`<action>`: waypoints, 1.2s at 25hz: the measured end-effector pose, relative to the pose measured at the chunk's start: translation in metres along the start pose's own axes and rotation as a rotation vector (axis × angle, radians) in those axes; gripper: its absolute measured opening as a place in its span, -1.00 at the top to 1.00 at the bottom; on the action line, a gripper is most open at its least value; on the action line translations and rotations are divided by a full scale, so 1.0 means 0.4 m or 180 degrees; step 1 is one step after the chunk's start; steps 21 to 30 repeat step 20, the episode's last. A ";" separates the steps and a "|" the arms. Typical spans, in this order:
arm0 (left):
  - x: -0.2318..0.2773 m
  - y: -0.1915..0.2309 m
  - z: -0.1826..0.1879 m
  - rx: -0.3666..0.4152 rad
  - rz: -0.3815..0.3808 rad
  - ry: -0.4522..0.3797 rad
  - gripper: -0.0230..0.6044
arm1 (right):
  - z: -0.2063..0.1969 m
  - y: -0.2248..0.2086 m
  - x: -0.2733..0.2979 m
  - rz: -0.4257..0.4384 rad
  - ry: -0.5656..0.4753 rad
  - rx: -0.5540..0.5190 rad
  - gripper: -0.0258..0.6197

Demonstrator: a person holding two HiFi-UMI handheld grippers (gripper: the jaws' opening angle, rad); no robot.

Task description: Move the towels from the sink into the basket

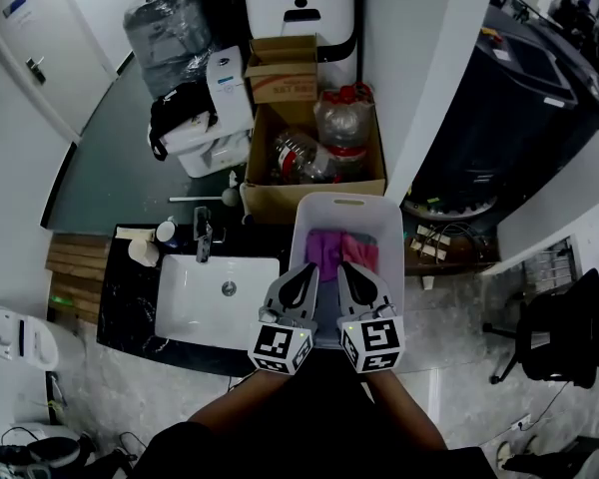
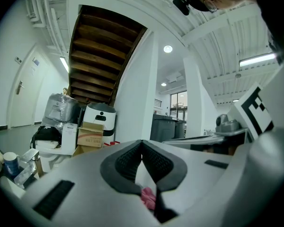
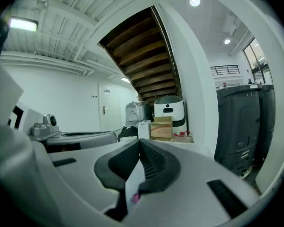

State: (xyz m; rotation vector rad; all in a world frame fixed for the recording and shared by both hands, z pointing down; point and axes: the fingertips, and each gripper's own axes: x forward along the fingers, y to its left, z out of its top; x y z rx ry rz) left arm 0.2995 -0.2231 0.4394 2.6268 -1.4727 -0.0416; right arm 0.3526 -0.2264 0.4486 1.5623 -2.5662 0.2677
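Note:
Seen from the head view, a white basket (image 1: 347, 201) stands right of the white sink (image 1: 215, 302). A purple towel (image 1: 325, 247) and a pink towel (image 1: 364, 250) lie inside the basket. The sink basin holds no towel. Both grippers hover side by side over the basket's near end. My left gripper (image 1: 309, 267) has its jaws together with nothing in them. My right gripper (image 1: 345, 265) is likewise shut and empty. In the left gripper view the tips of the left gripper (image 2: 142, 142) meet, and the pink towel (image 2: 148, 197) shows below. The right gripper view shows the right gripper (image 3: 140, 141) closed too.
A faucet (image 1: 202, 238) and cups (image 1: 166, 233) sit at the back of the black counter (image 1: 130, 297). Behind the basket is a cardboard box (image 1: 319, 193) with plastic bottles. A white appliance (image 1: 301, 8) stands farther back. An office chair (image 1: 569, 337) is at the right.

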 end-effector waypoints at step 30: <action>-0.009 0.005 -0.026 -0.0020 0.0114 0.0036 0.88 | -0.007 -0.038 -0.005 0.0017 -0.0024 -0.0060 0.86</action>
